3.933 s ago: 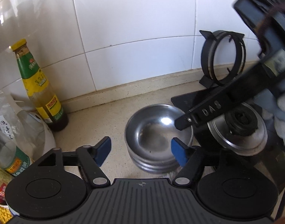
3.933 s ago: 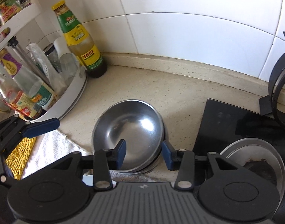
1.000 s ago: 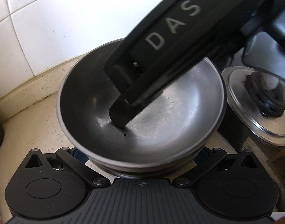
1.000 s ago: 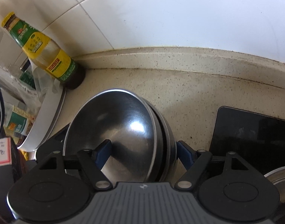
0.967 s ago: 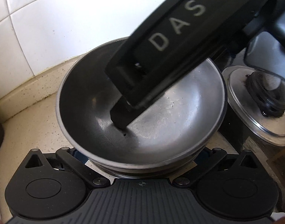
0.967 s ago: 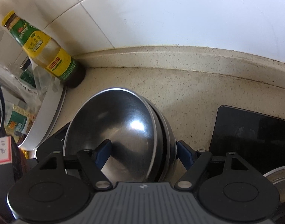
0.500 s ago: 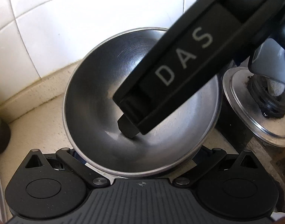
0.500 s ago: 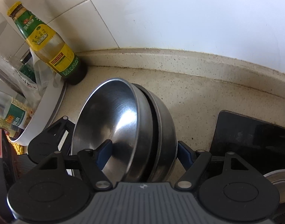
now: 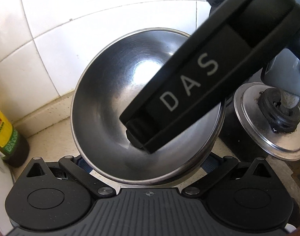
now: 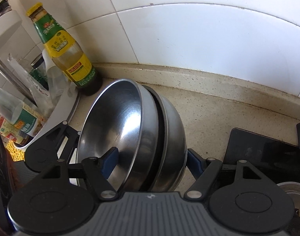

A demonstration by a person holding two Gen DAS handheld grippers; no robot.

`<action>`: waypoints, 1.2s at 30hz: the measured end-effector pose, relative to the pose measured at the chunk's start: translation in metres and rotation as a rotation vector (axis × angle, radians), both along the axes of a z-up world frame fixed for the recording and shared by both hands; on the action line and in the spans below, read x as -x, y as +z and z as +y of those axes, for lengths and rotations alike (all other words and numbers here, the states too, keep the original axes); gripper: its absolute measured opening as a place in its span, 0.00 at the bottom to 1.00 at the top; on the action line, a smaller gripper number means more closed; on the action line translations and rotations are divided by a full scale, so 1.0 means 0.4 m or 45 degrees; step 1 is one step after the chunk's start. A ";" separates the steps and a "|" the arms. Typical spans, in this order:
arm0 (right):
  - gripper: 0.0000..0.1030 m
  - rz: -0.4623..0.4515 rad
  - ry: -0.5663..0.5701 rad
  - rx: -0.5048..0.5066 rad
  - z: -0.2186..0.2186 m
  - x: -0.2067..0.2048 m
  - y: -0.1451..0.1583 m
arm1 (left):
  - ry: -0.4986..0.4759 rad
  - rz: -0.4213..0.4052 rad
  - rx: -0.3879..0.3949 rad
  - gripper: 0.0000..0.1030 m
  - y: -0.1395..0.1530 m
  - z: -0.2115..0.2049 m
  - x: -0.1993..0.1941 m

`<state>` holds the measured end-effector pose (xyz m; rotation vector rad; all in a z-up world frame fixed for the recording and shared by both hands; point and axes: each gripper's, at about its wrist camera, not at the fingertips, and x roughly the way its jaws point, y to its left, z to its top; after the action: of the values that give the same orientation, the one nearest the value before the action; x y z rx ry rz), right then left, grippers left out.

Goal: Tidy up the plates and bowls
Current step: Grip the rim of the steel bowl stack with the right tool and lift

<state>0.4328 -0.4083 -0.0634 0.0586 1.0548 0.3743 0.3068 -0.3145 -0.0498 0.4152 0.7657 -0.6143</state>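
The stack of steel bowls [image 10: 142,137], at frame centre, has tipped from flat on the counter [image 10: 218,118] to steeply tilted: a lift is under way. Right gripper [image 10: 150,158] pinches the stack across its rim. Left gripper [image 9: 146,162] brackets it below; contact cannot be told.

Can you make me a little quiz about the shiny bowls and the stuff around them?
1. True or false: the bowls lie flat on the counter.
2. What colour is the cap of the bottle by the wall? A red, B yellow, C blue.
3. Fill in the word: one finger of the right gripper reaches ___ the bowls, and the other is outside them.

Key: 1 false, they are tipped up steeply; 2 B; 3 inside.
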 end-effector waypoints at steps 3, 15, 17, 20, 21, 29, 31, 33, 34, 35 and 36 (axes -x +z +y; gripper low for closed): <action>0.76 -0.020 0.002 0.010 0.004 0.011 0.008 | 0.007 -0.012 -0.008 1.00 0.011 -0.007 0.019; 0.76 -0.059 0.018 0.031 0.025 0.044 0.031 | 0.028 -0.032 -0.014 1.00 0.035 -0.004 0.043; 0.76 -0.068 0.022 0.030 0.028 0.051 0.037 | 0.036 -0.033 -0.010 1.00 0.040 -0.003 0.051; 0.76 -0.075 0.029 0.027 0.031 0.060 0.046 | 0.042 -0.042 -0.010 1.00 0.049 -0.005 0.068; 0.76 -0.078 0.033 0.027 0.033 0.063 0.049 | 0.045 -0.046 -0.010 1.00 0.045 -0.008 0.075; 0.76 -0.107 0.075 0.008 0.043 0.089 0.072 | 0.087 -0.070 -0.017 1.00 0.064 -0.009 0.108; 0.76 -0.108 0.083 0.010 0.047 0.097 0.075 | 0.098 -0.076 -0.025 1.00 0.070 -0.011 0.121; 0.76 -0.109 0.094 0.016 0.051 0.104 0.080 | 0.104 -0.081 -0.030 1.00 0.065 -0.009 0.135; 0.76 -0.111 0.097 0.017 0.050 0.106 0.082 | 0.108 -0.080 -0.031 1.00 0.068 -0.010 0.141; 0.76 -0.114 0.098 0.020 0.051 0.110 0.084 | 0.113 -0.079 -0.032 1.00 0.076 -0.009 0.150; 0.76 -0.119 0.098 0.023 0.051 0.115 0.086 | 0.118 -0.081 -0.033 1.00 0.085 -0.011 0.158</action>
<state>0.3868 -0.3880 -0.0290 -0.0158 0.9699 0.4332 0.2435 -0.3187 -0.0157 0.4190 0.7292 -0.5028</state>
